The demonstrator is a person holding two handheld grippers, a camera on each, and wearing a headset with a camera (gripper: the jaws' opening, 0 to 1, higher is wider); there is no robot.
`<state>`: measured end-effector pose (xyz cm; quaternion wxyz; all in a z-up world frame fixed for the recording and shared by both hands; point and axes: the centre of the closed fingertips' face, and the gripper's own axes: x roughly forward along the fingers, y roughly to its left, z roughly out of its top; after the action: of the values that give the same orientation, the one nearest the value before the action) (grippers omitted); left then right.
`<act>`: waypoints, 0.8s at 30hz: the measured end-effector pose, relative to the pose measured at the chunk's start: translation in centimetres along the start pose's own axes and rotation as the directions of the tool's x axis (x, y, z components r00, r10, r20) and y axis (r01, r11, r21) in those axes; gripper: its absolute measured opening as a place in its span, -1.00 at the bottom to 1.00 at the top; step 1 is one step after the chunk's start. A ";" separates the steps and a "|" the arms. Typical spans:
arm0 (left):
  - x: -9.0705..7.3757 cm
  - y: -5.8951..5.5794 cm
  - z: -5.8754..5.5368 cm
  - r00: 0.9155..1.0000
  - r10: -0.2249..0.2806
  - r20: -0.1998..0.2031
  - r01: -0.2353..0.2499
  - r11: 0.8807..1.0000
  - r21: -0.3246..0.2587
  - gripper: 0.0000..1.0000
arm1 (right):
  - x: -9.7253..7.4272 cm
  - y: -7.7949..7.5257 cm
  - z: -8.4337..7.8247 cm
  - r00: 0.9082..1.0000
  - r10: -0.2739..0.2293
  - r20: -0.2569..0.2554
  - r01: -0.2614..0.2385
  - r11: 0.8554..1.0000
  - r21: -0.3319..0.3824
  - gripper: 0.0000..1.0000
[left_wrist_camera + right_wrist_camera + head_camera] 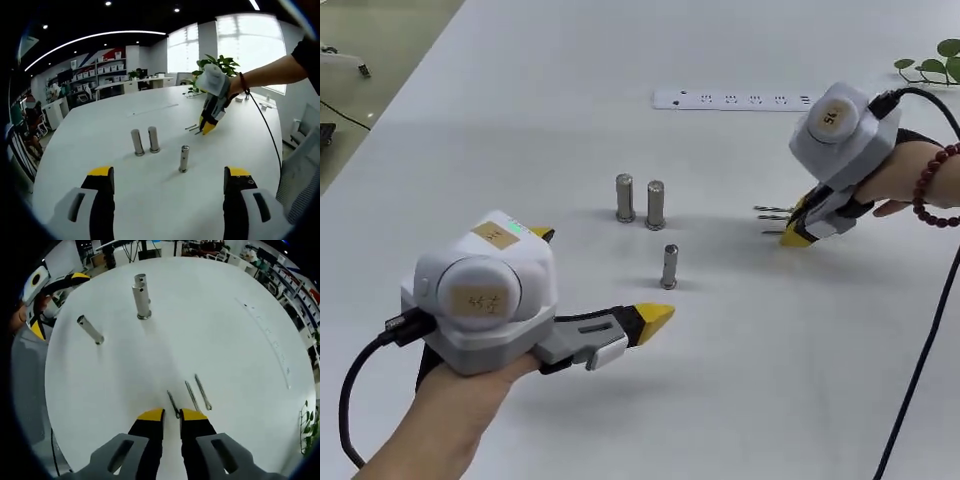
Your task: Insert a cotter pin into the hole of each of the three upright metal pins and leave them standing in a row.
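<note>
The grey, yellow-tipped left gripper (601, 273) hovers over the white table (520, 120), jaws spread wide and empty. Ahead stand three short upright steel pins (656, 204), two side by side and the third nearer and apart. They look stiff and solid but narrow-footed, likely to topple if nudged high. Right of them lie three thin wire cotter pins (772, 218), probably light, springy and slippery on the smooth top. The right gripper (172, 415) straddles one pin's near end, jaws narrowed but not quite together. Gripping that end would leave the other free for the hole.
</note>
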<state>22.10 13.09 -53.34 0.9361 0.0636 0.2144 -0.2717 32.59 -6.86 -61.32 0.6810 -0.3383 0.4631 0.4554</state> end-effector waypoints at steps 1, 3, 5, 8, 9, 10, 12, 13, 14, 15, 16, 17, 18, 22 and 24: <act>0.0 0.0 0.0 1.000 -0.002 -0.003 0.002 1.000 0.002 0.79 | 0.0 0.1 0.0 1.000 0.005 -0.004 -0.005 1.000 -0.002 -0.87; -0.1 -0.1 -0.2 1.000 -0.002 -0.007 0.002 1.000 0.005 0.79 | 0.0 0.4 0.1 1.000 0.009 -0.012 -0.009 1.000 -0.011 -0.87; -0.1 -0.1 -0.3 1.000 -0.003 -0.013 0.003 1.000 0.007 0.78 | 0.0 0.5 0.2 1.000 0.014 -0.019 -0.014 1.000 -0.012 -0.88; -0.2 -0.2 -0.5 1.000 -0.005 -0.022 0.005 1.000 0.003 0.77 | -0.1 0.8 0.3 0.999 0.017 -0.036 -0.018 0.999 -0.034 -0.90; -0.2 -0.1 -0.5 1.000 -0.004 -0.024 0.004 1.000 0.002 0.77 | -0.1 0.8 0.3 0.999 0.016 -0.039 -0.018 0.999 -0.035 -0.90; -0.2 -0.1 -0.6 1.000 -0.005 -0.029 0.005 1.000 0.002 0.77 | -0.1 1.0 0.3 0.999 0.013 -0.045 -0.015 0.999 -0.038 -0.90; -0.3 -0.1 -0.7 0.999 -0.002 -0.034 0.002 1.000 0.001 0.77 | -0.1 1.2 0.4 0.999 0.009 -0.051 -0.011 0.999 -0.039 -0.93; -0.3 -0.1 -0.9 0.999 -0.003 -0.041 0.003 1.000 0.000 0.76 | -0.1 1.4 0.4 0.998 0.003 -0.061 -0.006 0.999 -0.050 -0.94; -0.3 -0.1 -0.9 0.999 -0.003 -0.042 0.003 1.000 0.000 0.76 | -0.2 1.5 0.4 0.998 0.003 -0.067 -0.007 0.997 -0.072 -0.96; -0.3 -0.2 -1.0 0.999 -0.003 -0.043 0.003 1.000 0.001 0.76 | -0.2 1.7 0.5 0.997 -0.003 -0.073 -0.003 0.997 -0.079 -0.99; -0.3 -0.2 -1.0 0.999 -0.003 -0.046 0.003 1.000 0.002 0.75 | -0.2 1.7 0.5 0.997 -0.009 -0.076 0.002 0.996 -0.085 -1.00; -0.3 -0.3 -1.1 0.999 -0.004 -0.048 0.004 1.000 0.002 0.75 | -0.2 0.9 0.3 0.995 -0.051 -0.086 0.042 0.993 -0.108 -1.00; -0.4 -0.4 -1.1 0.999 -0.005 -0.050 0.005 1.000 0.003 0.75 | -0.1 1.1 0.3 0.996 -0.034 -0.081 0.025 0.994 -0.110 -1.00; -0.5 -0.2 -1.2 0.998 0.007 -0.059 -0.006 1.000 0.016 0.74 | -0.1 1.3 0.4 0.995 -0.035 -0.091 0.024 0.993 -0.115 -1.00; -0.6 -0.3 -1.2 0.998 0.008 -0.060 -0.007 1.000 0.018 0.74 | 0.0 0.9 0.4 0.995 -0.035 -0.089 0.025 0.993 -0.112 -1.00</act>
<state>21.08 13.43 -54.19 0.9296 0.0808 0.2399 -0.2680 31.89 -6.18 -61.24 0.6461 -0.4027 0.4626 0.4544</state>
